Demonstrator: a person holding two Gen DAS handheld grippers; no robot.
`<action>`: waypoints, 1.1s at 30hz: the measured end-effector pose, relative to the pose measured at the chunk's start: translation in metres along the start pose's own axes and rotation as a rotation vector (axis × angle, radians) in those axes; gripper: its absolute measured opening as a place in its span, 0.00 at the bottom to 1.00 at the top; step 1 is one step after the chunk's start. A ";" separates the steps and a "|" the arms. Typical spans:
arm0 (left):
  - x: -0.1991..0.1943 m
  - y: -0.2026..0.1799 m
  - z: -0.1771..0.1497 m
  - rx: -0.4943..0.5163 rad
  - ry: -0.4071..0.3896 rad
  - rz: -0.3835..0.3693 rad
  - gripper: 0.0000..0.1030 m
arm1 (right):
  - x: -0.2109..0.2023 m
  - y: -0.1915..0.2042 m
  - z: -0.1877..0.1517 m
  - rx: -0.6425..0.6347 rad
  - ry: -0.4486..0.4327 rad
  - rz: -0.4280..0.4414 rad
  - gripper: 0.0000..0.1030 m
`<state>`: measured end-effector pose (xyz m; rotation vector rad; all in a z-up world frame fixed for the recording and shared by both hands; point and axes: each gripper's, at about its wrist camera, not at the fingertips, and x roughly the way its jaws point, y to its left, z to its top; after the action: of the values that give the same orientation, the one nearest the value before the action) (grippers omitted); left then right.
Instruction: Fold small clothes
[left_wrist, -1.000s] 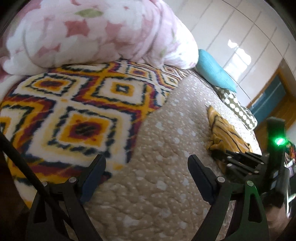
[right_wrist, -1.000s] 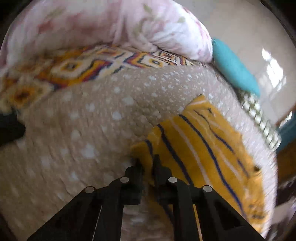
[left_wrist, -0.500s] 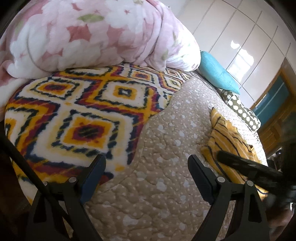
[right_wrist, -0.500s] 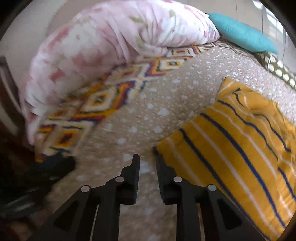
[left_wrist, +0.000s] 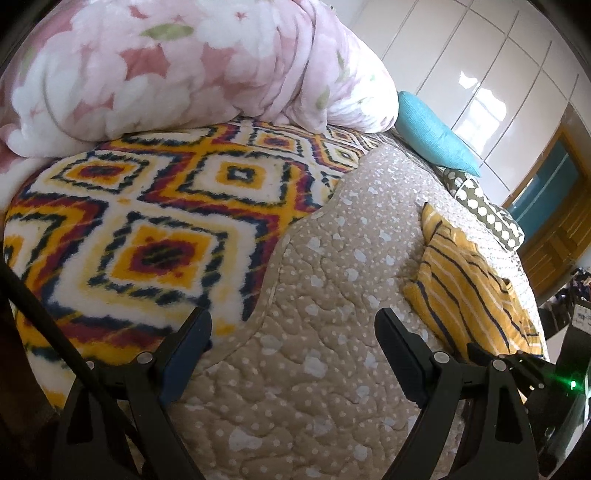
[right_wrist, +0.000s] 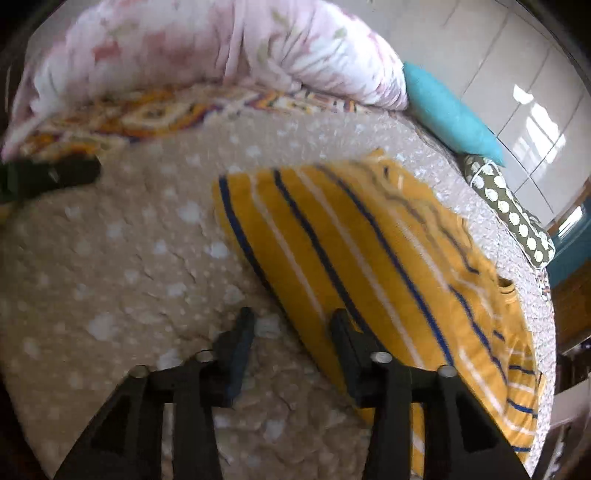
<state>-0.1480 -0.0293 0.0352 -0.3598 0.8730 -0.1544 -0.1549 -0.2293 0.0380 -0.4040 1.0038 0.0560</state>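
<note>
A small yellow garment (right_wrist: 369, 251) with navy and white stripes lies on the beige dotted quilt (right_wrist: 110, 258). It also shows at the right of the left wrist view (left_wrist: 465, 291). My right gripper (right_wrist: 291, 325) is open and empty, its fingers astride the garment's near left edge, just above the quilt. My left gripper (left_wrist: 291, 328) is wide open and empty over bare quilt (left_wrist: 314, 369), left of the garment. The right gripper's body shows at the lower right of the left wrist view (left_wrist: 517, 365).
A patterned fleece blanket (left_wrist: 147, 221) covers the left of the bed. A pink floral duvet (left_wrist: 166, 62) is heaped at the back. A teal pillow (left_wrist: 432, 133) and a dotted olive cushion (left_wrist: 487, 218) lie along the far right edge by white wardrobe doors.
My right gripper was shut on the garment's corner, let it go, lifted back, and now stands open at the garment's edge. The garment lies flatter. The left gripper has barely moved.
</note>
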 end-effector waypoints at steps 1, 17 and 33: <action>0.000 0.000 0.000 -0.001 0.000 -0.001 0.86 | 0.003 -0.002 0.000 0.018 0.000 0.003 0.18; 0.001 -0.013 -0.005 0.067 -0.001 0.004 0.87 | -0.031 -0.060 -0.011 0.348 -0.070 0.074 0.07; 0.019 -0.034 -0.018 0.192 0.011 0.131 0.94 | -0.088 -0.236 -0.219 0.950 -0.021 -0.154 0.07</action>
<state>-0.1493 -0.0706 0.0235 -0.1225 0.8816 -0.1179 -0.3253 -0.5132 0.0804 0.3908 0.8683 -0.5388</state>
